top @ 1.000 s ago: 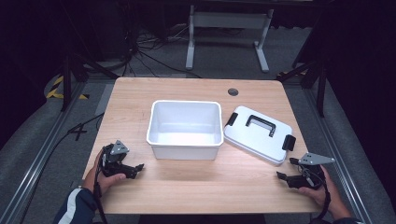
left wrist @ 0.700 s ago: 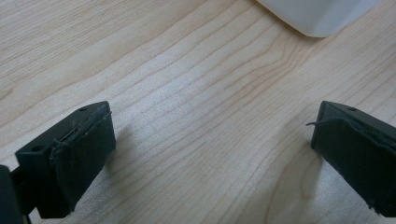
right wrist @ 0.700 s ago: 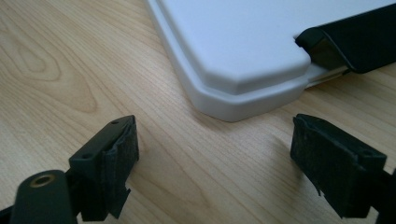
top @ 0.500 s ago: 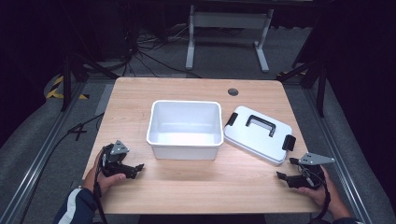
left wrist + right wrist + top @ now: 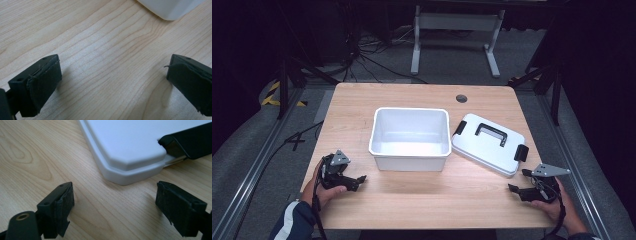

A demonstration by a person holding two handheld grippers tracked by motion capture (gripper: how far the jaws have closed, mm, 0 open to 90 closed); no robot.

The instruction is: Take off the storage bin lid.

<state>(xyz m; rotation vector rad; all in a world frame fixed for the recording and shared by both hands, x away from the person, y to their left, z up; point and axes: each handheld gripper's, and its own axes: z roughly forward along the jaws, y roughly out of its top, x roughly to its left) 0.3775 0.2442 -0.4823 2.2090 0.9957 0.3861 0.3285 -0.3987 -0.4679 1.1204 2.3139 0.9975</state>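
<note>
Near the table's front edge, both my grippers (image 5: 357, 179) (image 5: 513, 189) rest gaping, empty; next, probably, reaching for the lid (image 5: 488, 144).

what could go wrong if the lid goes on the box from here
The lid lies flat on the table, so the right gripper, open beside its corner, may only push it. It touches the white box, which could get shoved. The left gripper is open and clear of the box, not steadying it.

Bin (image 5: 410, 140) and lid (image 5: 488, 144) occupy the table (image 5: 352, 107) centre, nearly touching; front strip and left side unobstructed.
</note>
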